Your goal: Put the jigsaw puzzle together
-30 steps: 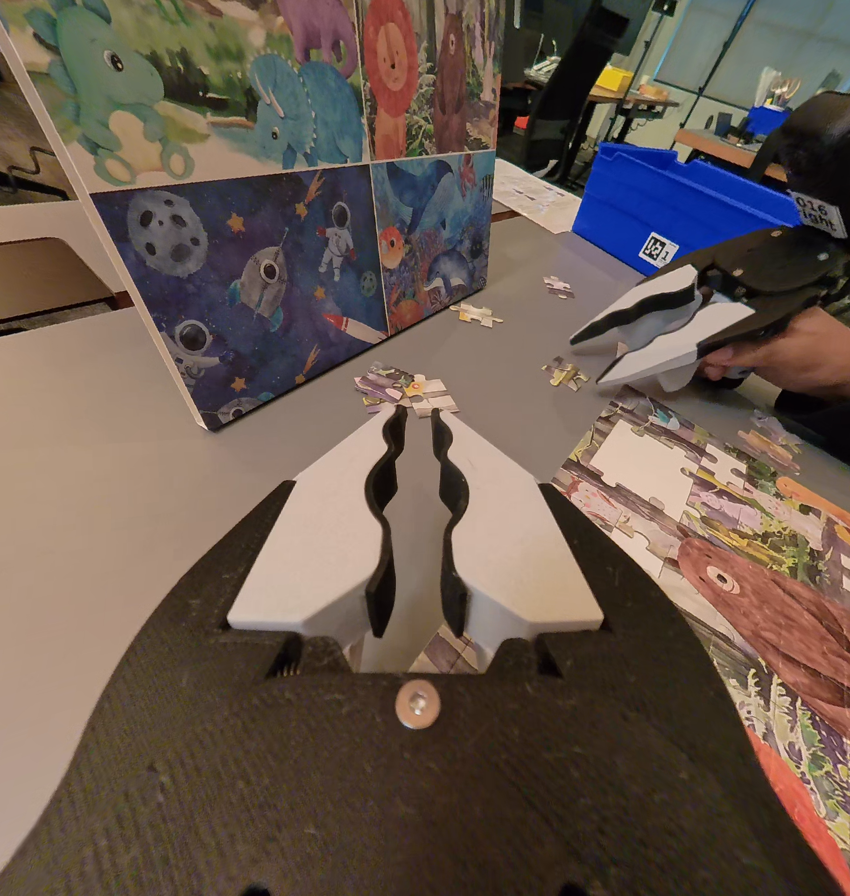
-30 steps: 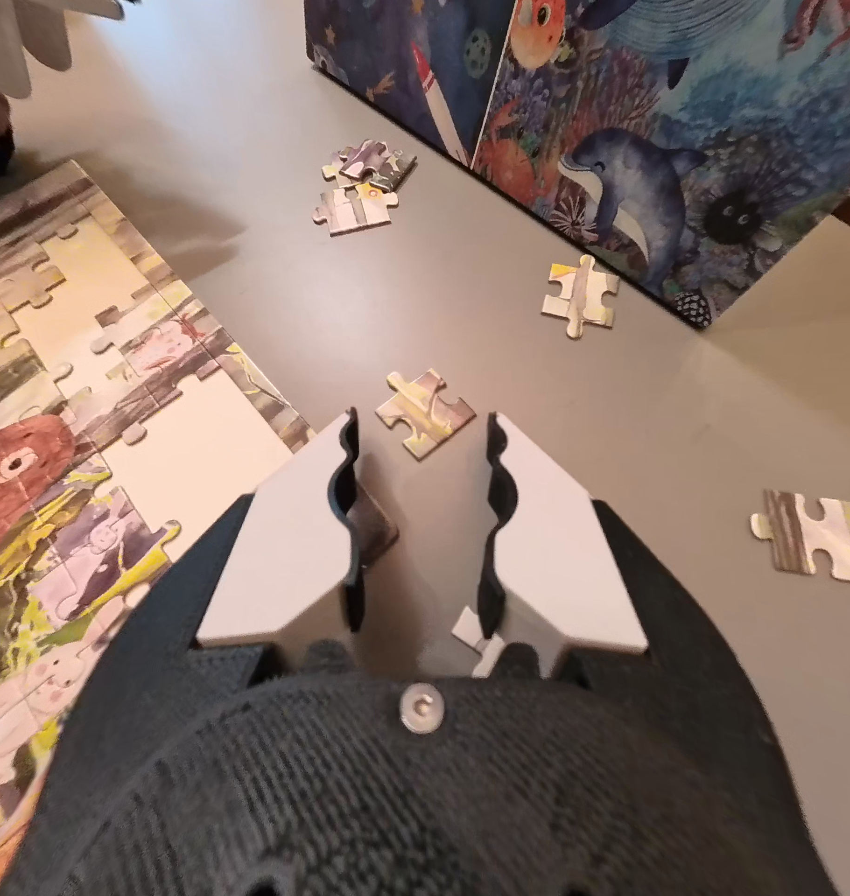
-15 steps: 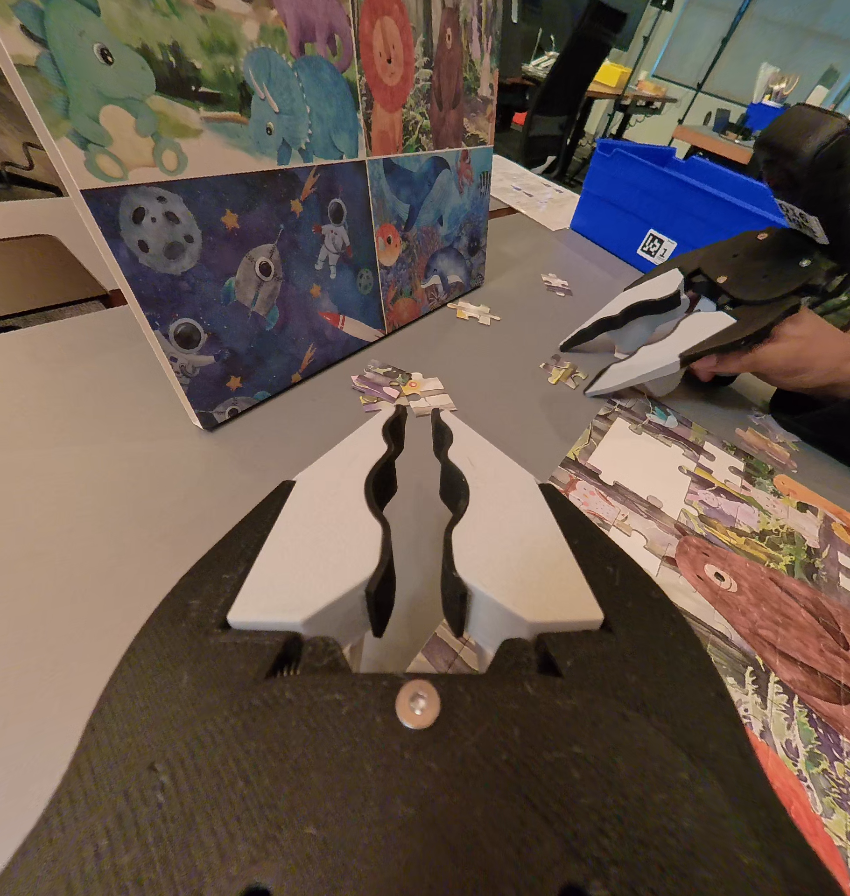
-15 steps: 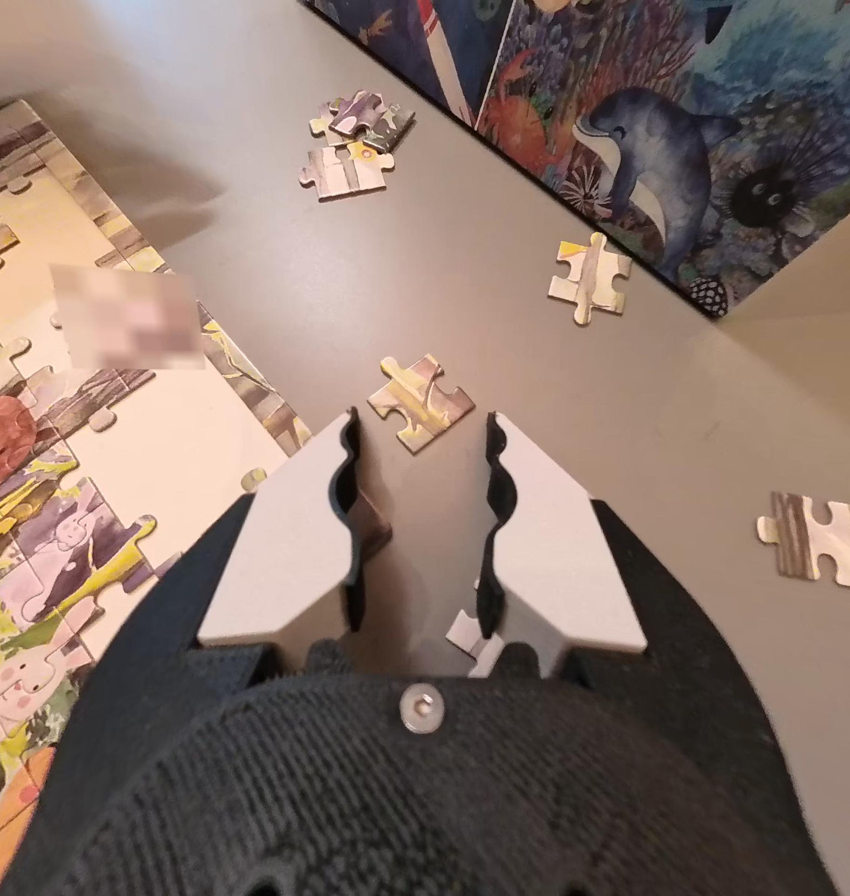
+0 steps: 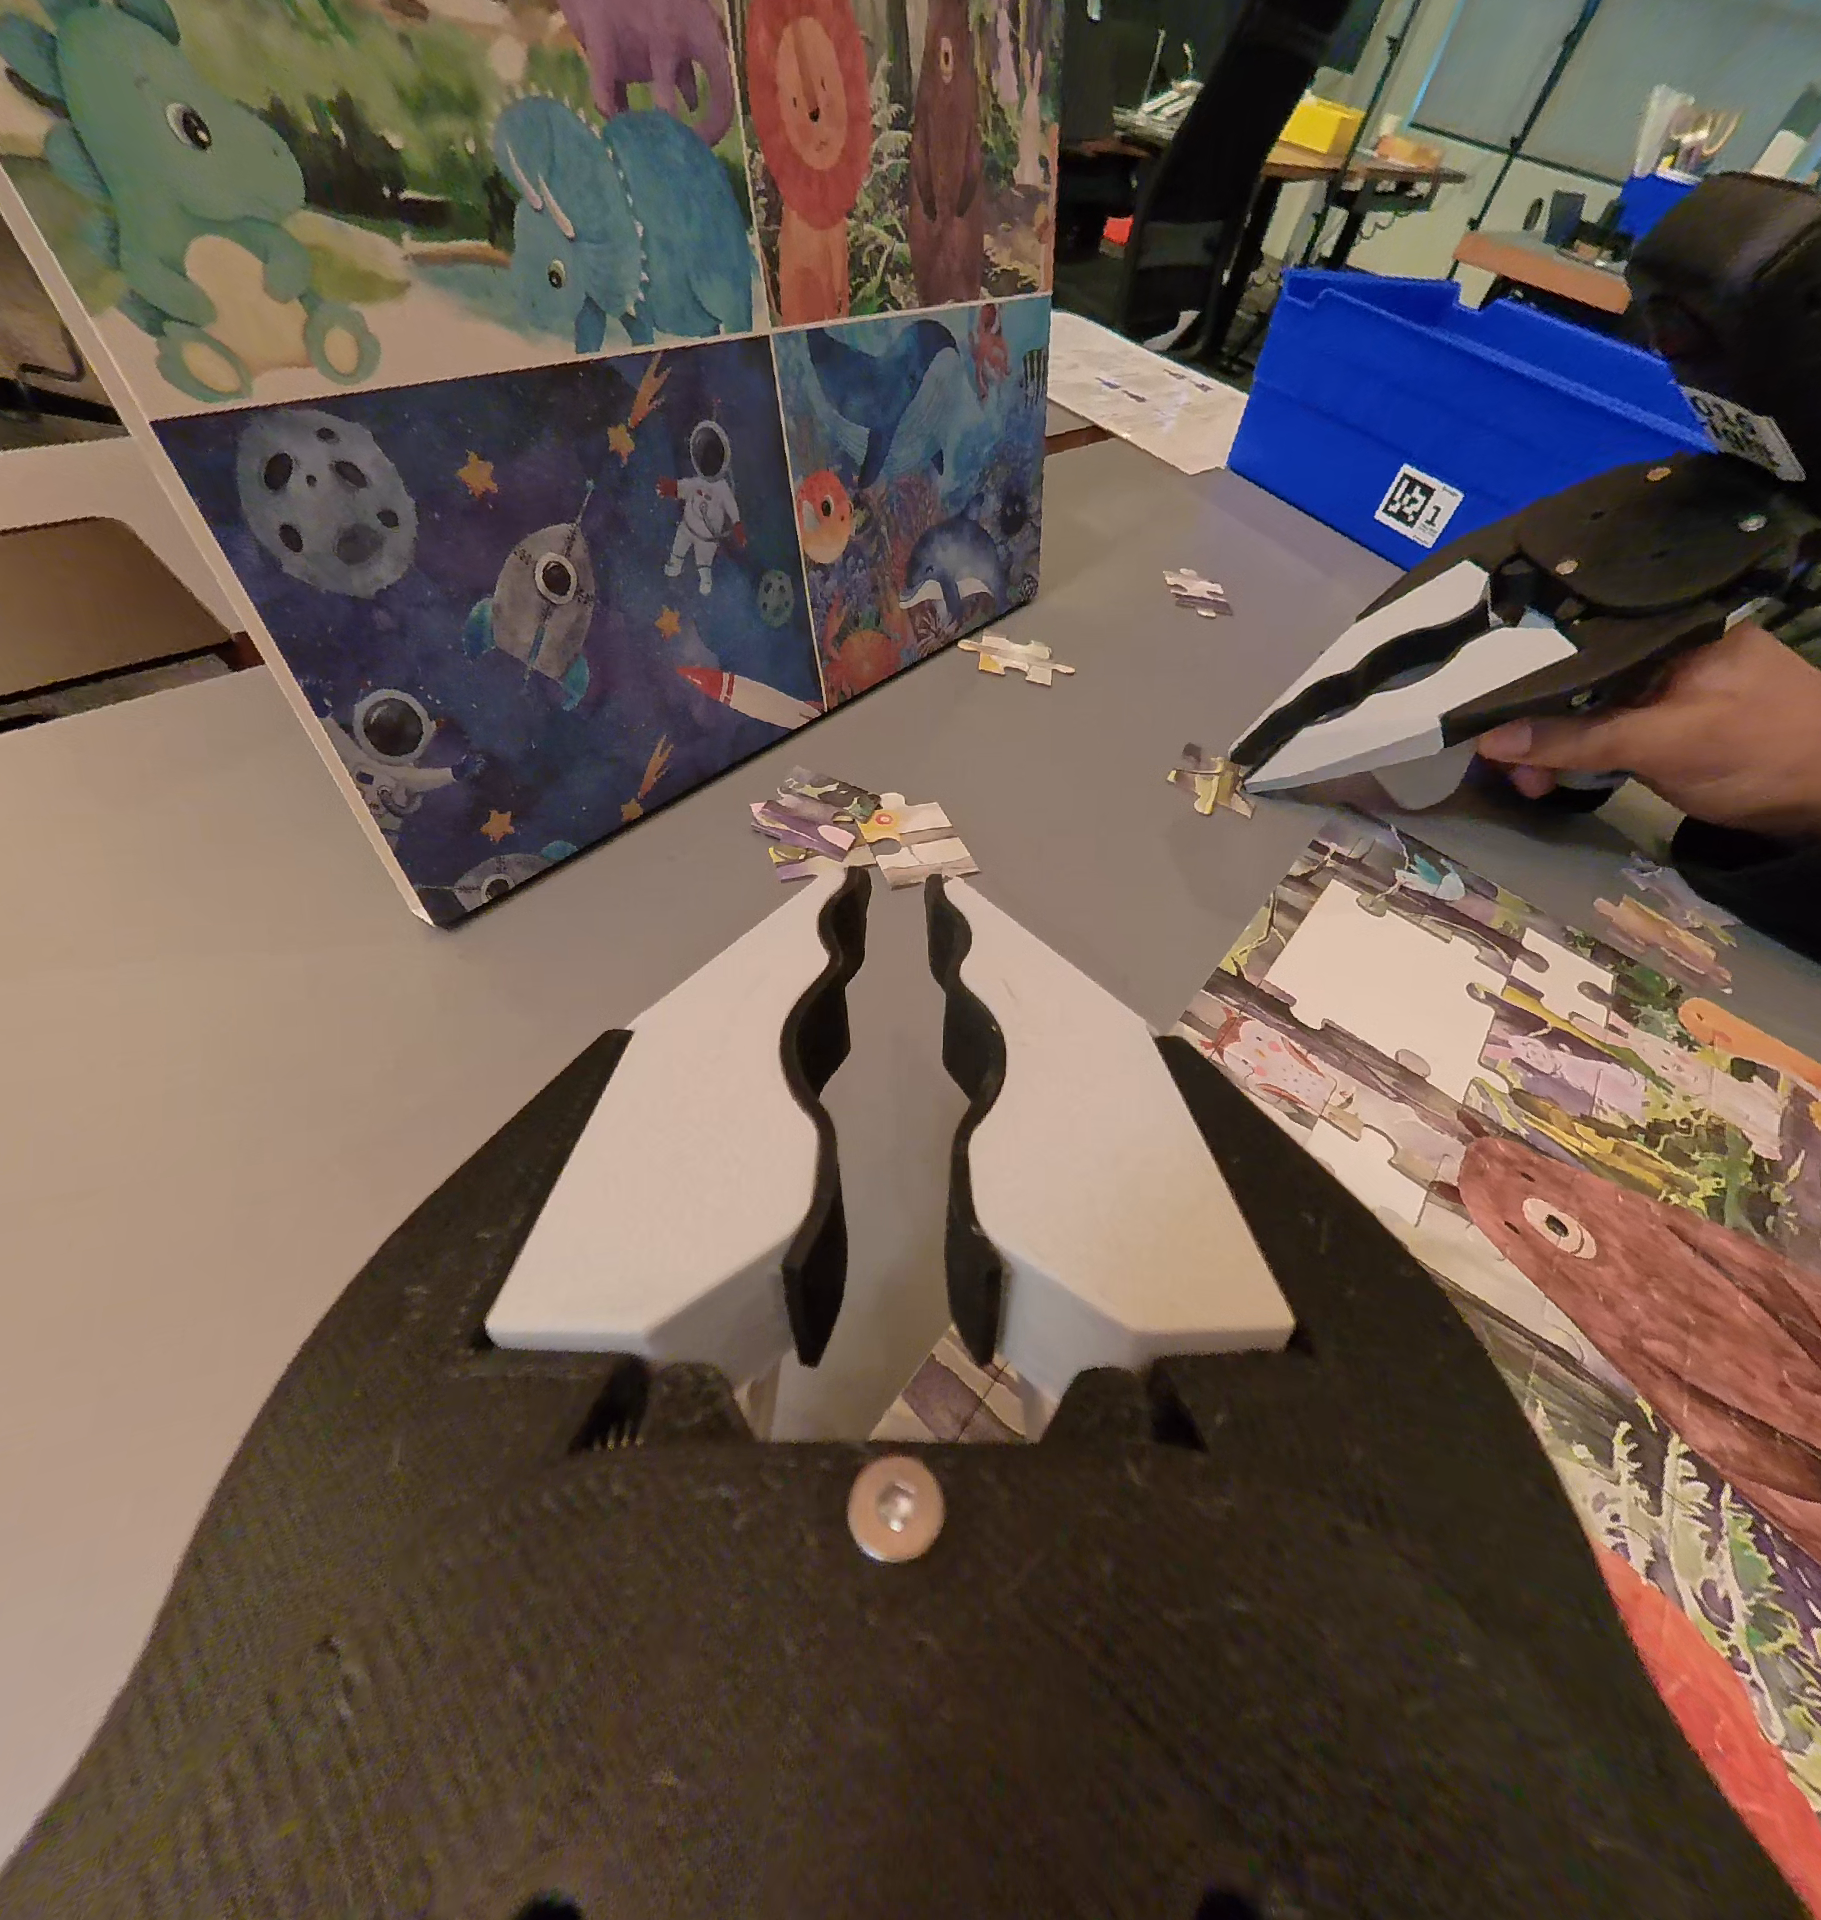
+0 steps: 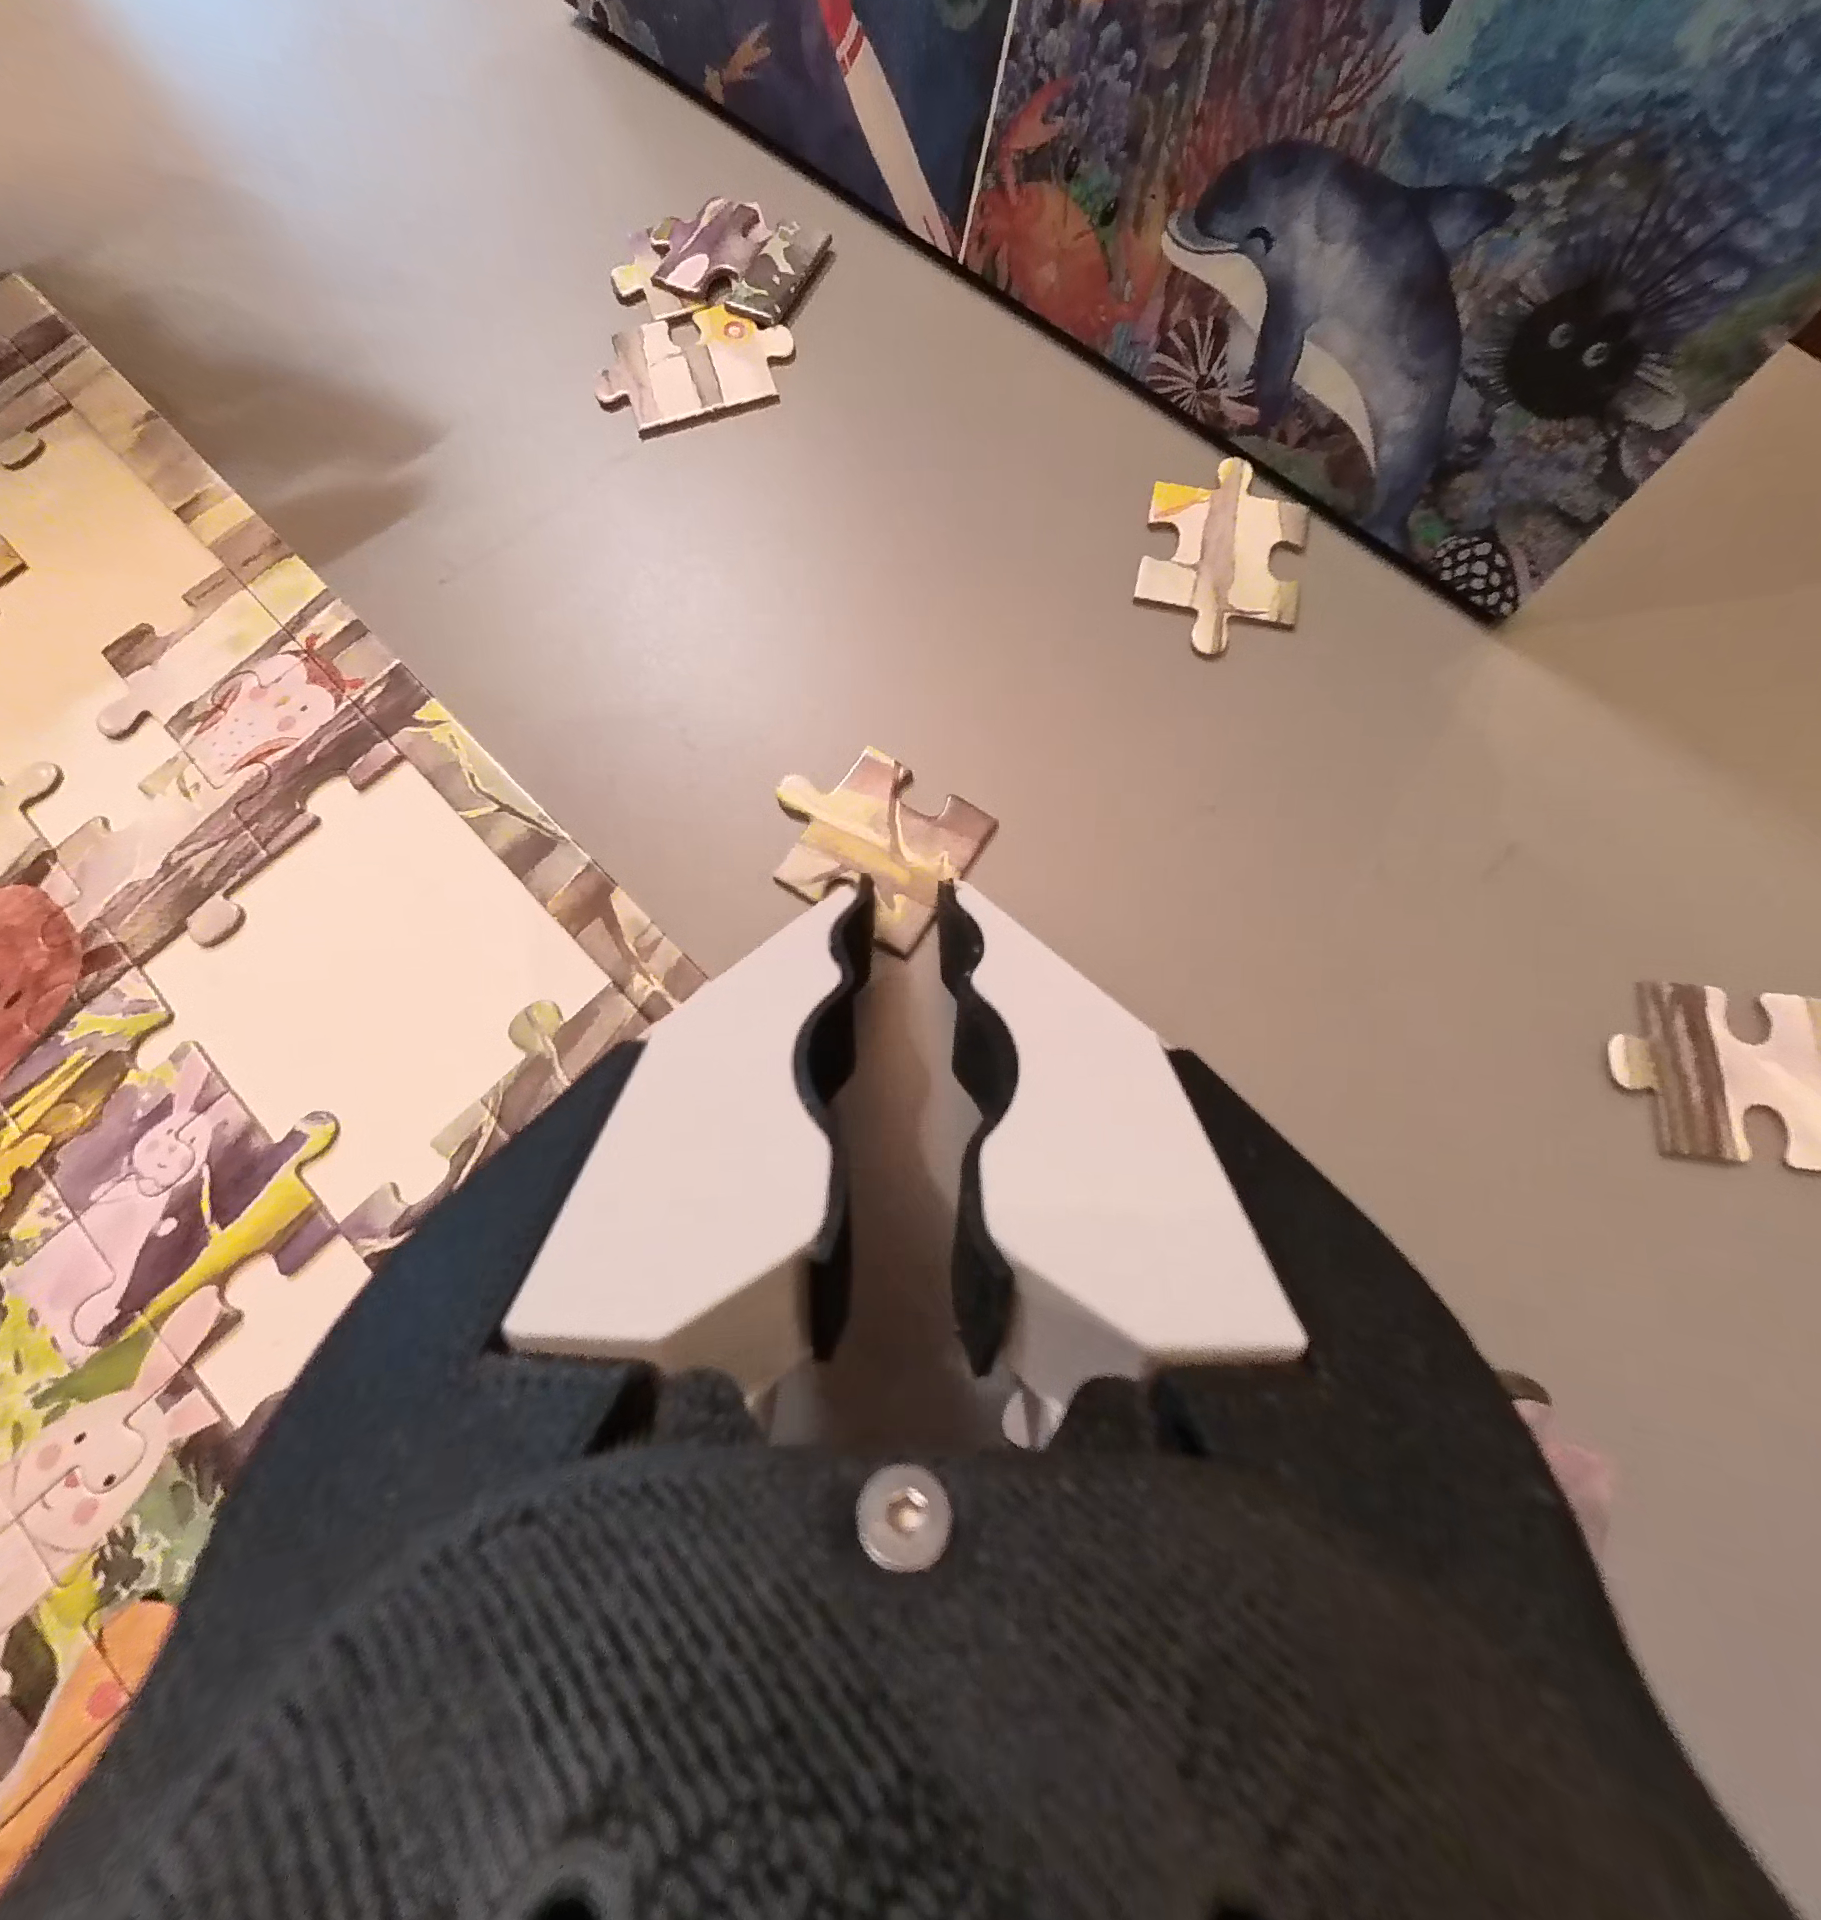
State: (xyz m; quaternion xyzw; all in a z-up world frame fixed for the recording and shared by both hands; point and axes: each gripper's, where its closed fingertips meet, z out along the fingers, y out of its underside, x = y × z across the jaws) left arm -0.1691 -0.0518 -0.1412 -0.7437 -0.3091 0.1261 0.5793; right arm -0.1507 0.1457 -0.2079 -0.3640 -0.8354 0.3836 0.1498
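**Puzzle mostly built, loose pieces remaining**

We judged the jigsaw puzzle [image 6: 262, 935] well along: most of it lay joined on the bench [image 6: 1197, 831], with bare gaps near its upper edge. Our right gripper [image 6: 901, 899] had its jaws drawn narrow onto the near corner of a yellow-grey piece [image 6: 885, 831] just beside the puzzle's edge; whether they truly pinched it, we could not tell. Our left gripper [image 5: 890, 883] hovered with jaws narrow and empty. Loose pieces were left: a small cluster [image 6: 708, 301] and two singles [image 6: 1223, 556] [image 6: 1742, 1081] near the picture box [image 5: 573, 416].
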